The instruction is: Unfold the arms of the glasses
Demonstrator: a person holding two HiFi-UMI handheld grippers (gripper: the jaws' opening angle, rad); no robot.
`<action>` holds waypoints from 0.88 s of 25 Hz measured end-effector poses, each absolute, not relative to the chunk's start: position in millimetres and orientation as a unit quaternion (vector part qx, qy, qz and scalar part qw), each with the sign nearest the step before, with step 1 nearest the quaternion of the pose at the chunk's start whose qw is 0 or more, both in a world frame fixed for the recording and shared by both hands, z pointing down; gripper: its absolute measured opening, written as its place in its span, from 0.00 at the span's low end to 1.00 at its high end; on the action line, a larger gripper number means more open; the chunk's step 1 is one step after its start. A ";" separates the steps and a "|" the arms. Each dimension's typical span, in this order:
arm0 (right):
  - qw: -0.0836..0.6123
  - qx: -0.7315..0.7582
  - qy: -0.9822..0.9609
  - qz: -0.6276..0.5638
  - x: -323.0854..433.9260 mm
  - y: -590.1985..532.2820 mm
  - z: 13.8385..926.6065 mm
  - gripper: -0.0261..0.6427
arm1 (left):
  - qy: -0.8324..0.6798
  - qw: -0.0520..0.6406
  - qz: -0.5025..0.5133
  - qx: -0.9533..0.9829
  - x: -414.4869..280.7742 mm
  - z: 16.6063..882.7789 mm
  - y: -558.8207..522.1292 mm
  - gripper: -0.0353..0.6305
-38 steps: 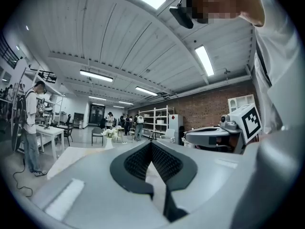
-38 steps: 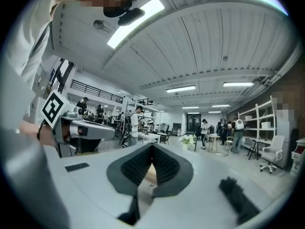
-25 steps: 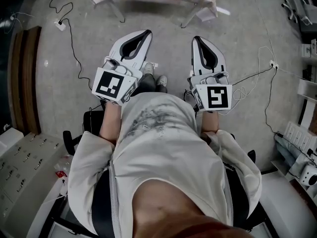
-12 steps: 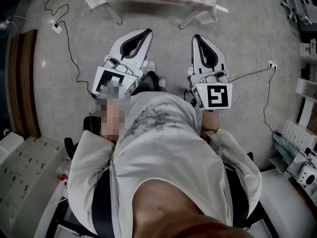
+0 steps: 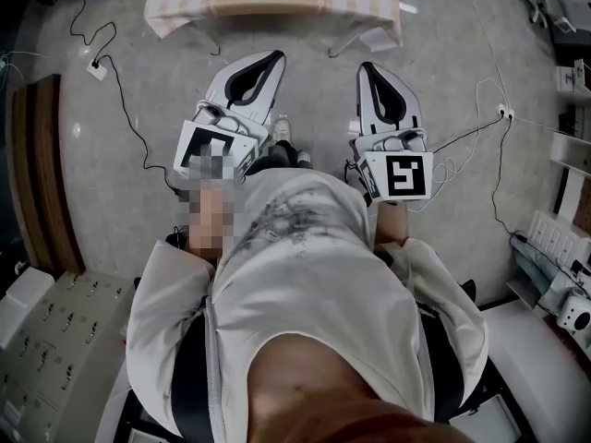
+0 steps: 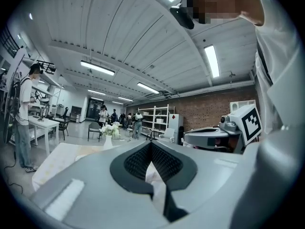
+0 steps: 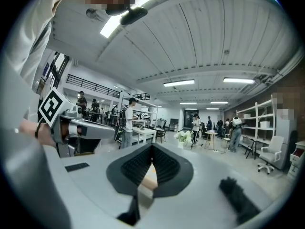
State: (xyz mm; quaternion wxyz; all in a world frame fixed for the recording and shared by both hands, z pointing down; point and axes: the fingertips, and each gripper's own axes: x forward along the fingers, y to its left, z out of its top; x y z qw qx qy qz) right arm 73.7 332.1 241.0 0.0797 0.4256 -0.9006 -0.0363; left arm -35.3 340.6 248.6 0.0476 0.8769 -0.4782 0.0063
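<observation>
A grey floor (image 5: 443, 90) fills the head view, and the seated person's pale shirt (image 5: 295, 275) takes up the near middle. At the far edge stands a table (image 5: 185, 3) under a checked cloth with a daisy print. In the left gripper view a vase of flowers (image 6: 109, 133) stands at that table's far end. A dark wooden cabinet (image 5: 37, 173) runs along the left, with a grey console (image 5: 55, 340) nearer.

Both tools are held out level over the floor, side by side and apart, near the table but short of it. The left gripper (image 5: 274, 56) has its jaws pressed together, tips meeting, with nothing between the ribbed pads (image 6: 138, 162). The right gripper (image 5: 367, 67) is likewise closed tip to tip and empty. Each shows in the other's view, beside its marker cube (image 6: 250, 123).

Thin black cables (image 5: 125, 100) trail over the floor on the left to a white socket (image 5: 96, 69). The person's shoes (image 5: 282, 135) show between the tools.

No view shows the glasses, so I cannot tell where they are.
</observation>
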 end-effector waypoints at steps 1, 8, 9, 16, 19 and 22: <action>0.081 0.428 -0.900 -0.036 71.5 328.0 241.7 0.06 | -0.477 0.049 0.006 0.878 -37.5 249.5 335.6 0.07; 0.086 0.441 -0.892 -0.037 54.0 307.0 242.4 0.06 | -0.463 0.050 0.001 0.885 -53.4 248.9 310.7 0.07; 0.086 0.443 -0.892 -0.037 52.0 304.7 242.8 0.06 | -0.462 0.050 0.001 0.885 -55.4 249.3 307.6 0.07; 0.091 0.446 -0.890 -0.031 50.6 287.0 245.3 0.06 | -0.454 0.056 0.006 0.889 -54.9 252.8 290.5 0.07; 0.092 0.443 -0.891 -0.029 47.2 275.5 247.2 0.06 | -0.456 0.058 0.008 0.888 -57.6 254.8 281.2 0.07; 0.092 0.436 -0.895 -0.030 44.1 262.9 248.5 0.06 | -0.462 0.059 0.010 0.885 -60.2 255.9 270.4 0.07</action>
